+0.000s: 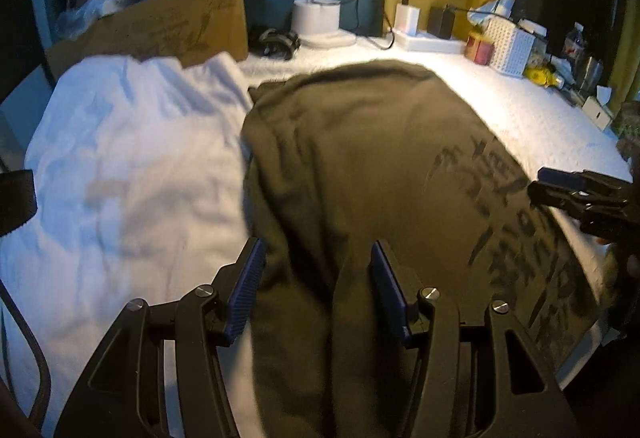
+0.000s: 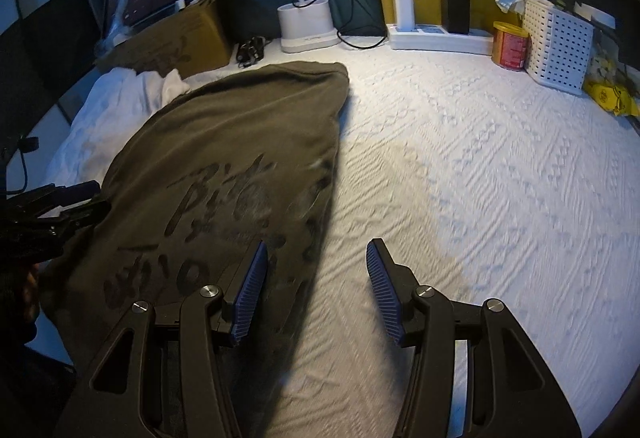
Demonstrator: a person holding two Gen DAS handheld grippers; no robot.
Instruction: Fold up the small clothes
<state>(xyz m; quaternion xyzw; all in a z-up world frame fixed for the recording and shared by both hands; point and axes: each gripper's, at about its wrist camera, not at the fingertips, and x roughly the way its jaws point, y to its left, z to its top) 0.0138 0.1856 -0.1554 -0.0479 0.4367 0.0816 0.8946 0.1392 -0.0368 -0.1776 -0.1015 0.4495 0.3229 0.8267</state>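
Nearest the cameras, the left hand-held gripper (image 1: 318,288) stood with its jaws apart over the near end of the olive T-shirt (image 1: 360,174). Dark cloth ran between its blue pads, but whether they pressed on it could not be told. The right hand-held gripper (image 2: 316,288) was parted too, with nothing between its pads; it hovered across the shirt's right edge, one pad over the printed cloth, the other over the white cover of the tabletop (image 2: 480,166).

The shirt lay lengthwise away from the person, print up, seemingly already narrowed into a long strip, its far end near the cardboard box (image 1: 168,26). Beside it on the left lay a white garment (image 1: 132,158).

The step in hand looked like preparing the next fold. That would call for both grippers to pinch the near corners and carry them toward the far end.
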